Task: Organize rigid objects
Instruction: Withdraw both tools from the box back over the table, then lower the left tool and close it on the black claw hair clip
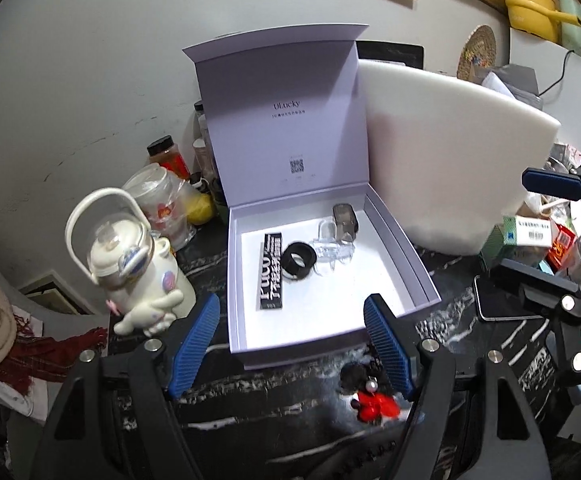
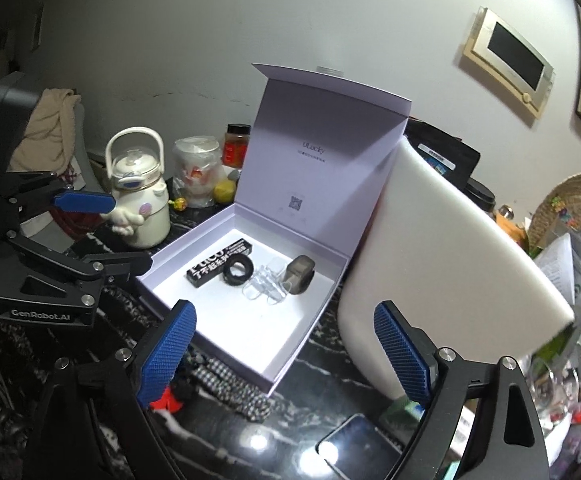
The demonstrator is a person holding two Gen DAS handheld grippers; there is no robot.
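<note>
Both hand-held grippers, left (image 1: 292, 338) and right (image 2: 286, 354), open, empty; black bar (image 1: 271, 270) flat in box (image 1: 330, 328), long axis toward lid.

box (image 1: 406, 256) open from above, white board (image 1: 450, 152) crowding its right side

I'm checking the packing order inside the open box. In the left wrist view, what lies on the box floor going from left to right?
Black printed bar → black ring → clear plastic pieces → grey-brown case, which lies farthest right and farther back than the rest.
</note>
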